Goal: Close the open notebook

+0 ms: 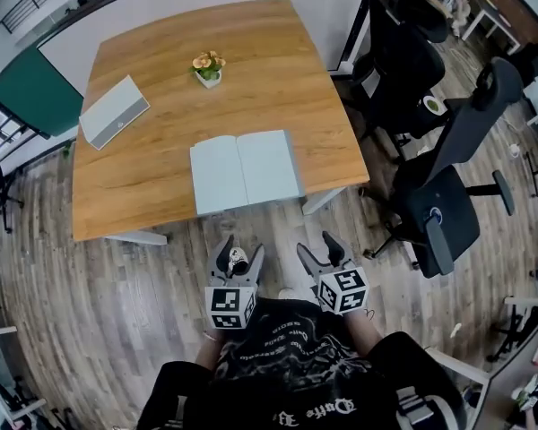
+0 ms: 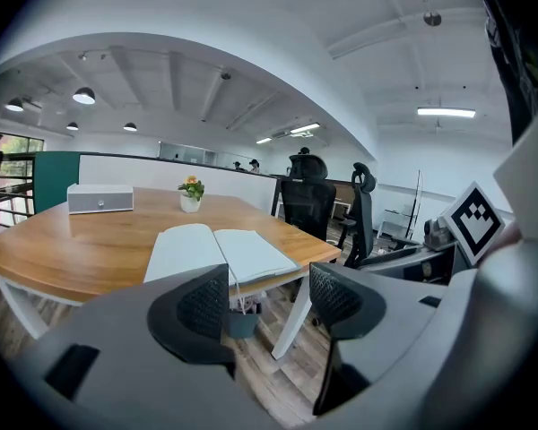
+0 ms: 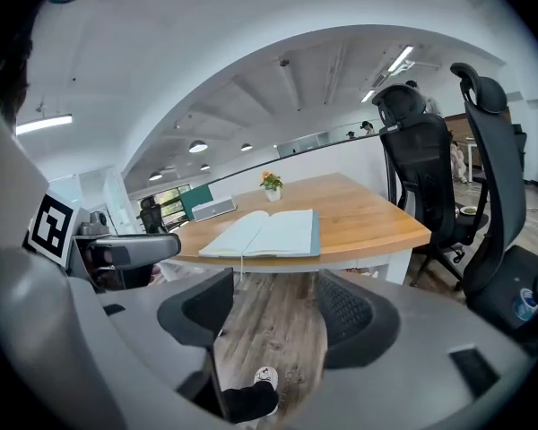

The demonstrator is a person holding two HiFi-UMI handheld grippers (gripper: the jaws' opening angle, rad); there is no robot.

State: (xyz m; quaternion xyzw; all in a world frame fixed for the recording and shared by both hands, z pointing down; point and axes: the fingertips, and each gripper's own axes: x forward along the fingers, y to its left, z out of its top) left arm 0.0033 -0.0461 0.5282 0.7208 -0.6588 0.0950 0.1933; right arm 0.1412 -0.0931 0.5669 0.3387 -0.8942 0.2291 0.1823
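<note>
notebook (image 1: 245, 169) open flat, pale pages up

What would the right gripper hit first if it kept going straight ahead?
Probably the near edge of the table, under the open notebook; it might dip to the floor instead. Depth is unclear.

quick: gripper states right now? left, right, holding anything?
Left gripper: open, nothing between the jaws, short of the notebook.
Right gripper: open, nothing between the jaws.
</note>
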